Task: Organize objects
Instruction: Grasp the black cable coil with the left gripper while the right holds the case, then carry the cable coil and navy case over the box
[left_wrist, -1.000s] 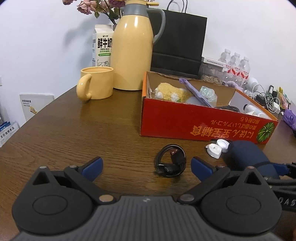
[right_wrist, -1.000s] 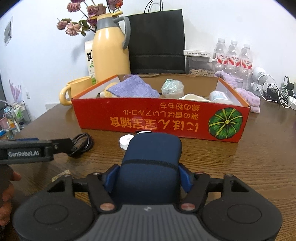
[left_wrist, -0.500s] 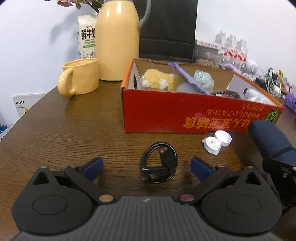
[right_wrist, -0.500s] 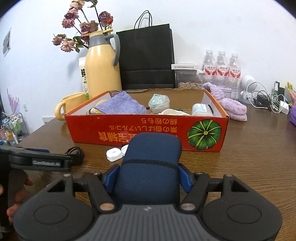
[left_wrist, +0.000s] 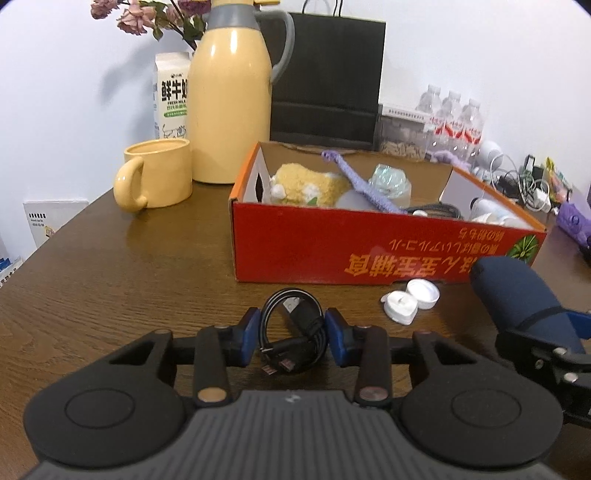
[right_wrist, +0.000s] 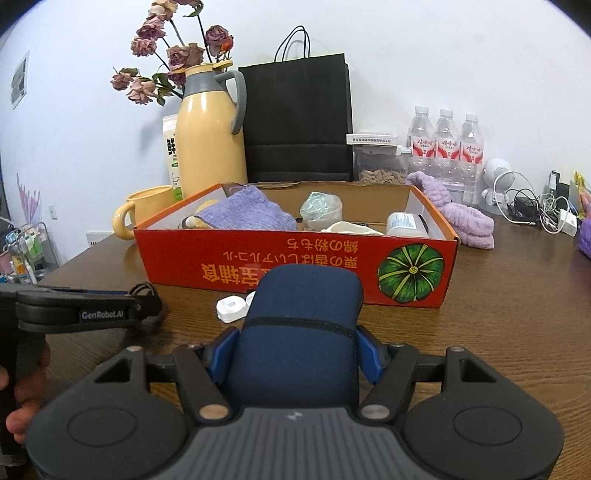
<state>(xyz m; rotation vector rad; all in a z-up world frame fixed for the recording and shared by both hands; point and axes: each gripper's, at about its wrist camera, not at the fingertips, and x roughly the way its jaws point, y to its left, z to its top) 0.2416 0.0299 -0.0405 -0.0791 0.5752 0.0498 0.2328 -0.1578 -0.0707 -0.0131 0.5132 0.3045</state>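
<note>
The coiled black cable (left_wrist: 293, 332), pinched on the tabletop (left_wrist: 129, 277) as the left claw (left_wrist: 293, 334) closes, looks bound for the red box (left_wrist: 369, 251), while the right claw (right_wrist: 295, 350) clamps a navy pouch (right_wrist: 303, 325)

Yellow flask (left_wrist: 231, 99), mug (left_wrist: 157, 179), black bag (right_wrist: 297, 118)

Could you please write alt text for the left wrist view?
The left gripper has just been closing around a coiled black cable on a wooden table. Behind it stands a red cardboard box of oddments, with a yellow mug and yellow flask farther back.
</note>
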